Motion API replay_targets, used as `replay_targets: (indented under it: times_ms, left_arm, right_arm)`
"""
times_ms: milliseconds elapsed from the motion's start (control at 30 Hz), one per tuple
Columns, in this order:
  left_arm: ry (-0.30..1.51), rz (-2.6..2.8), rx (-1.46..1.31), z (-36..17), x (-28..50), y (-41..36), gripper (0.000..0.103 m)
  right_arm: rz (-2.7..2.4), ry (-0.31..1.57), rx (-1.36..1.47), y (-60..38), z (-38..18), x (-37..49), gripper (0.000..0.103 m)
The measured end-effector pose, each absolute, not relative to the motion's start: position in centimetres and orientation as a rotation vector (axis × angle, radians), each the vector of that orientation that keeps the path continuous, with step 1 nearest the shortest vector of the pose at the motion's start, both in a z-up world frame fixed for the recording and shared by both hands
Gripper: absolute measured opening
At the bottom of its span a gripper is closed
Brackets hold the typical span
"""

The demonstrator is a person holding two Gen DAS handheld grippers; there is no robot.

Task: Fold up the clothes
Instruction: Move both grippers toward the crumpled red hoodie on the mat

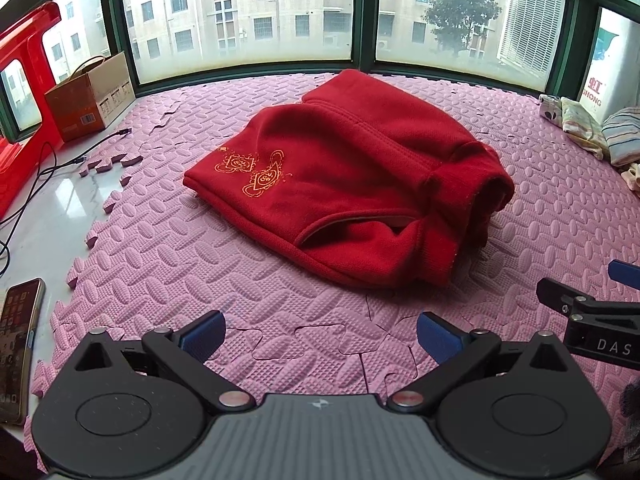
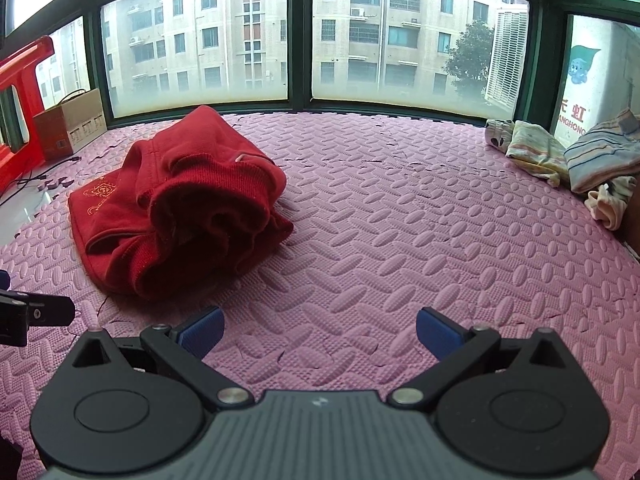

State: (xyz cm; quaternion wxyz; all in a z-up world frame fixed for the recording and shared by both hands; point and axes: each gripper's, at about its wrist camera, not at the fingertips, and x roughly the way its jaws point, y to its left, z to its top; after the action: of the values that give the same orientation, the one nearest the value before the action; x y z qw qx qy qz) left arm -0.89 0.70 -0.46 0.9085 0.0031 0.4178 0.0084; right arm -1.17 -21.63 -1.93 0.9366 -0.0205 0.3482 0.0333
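Note:
A red fleece garment (image 1: 352,176) with gold embroidery lies folded in a thick bundle on the pink foam mat (image 1: 200,264). In the right wrist view the garment (image 2: 180,212) sits at the left, its rolled layers facing me. My left gripper (image 1: 320,336) is open and empty, hovering over the mat just in front of the garment. My right gripper (image 2: 320,330) is open and empty over bare mat (image 2: 400,240), to the right of the garment. The right gripper's finger also shows at the right edge of the left wrist view (image 1: 592,320).
Several small folded and loose clothes (image 2: 568,156) lie at the far right by the window. A cardboard box (image 1: 90,98), a red plastic stool (image 1: 24,80) and cables (image 1: 44,168) stand at the left. A phone (image 1: 18,344) lies on the white sill.

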Motion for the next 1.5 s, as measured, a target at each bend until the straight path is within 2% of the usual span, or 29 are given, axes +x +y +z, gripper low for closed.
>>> replay_targets:
  times_ms: [1500]
  left_arm:
    - [0.883,0.022,0.019,-0.8,-0.1,0.4,0.103]
  right_arm:
    - [0.168,0.811,-0.096,-19.8,-2.2,-0.5,0.103]
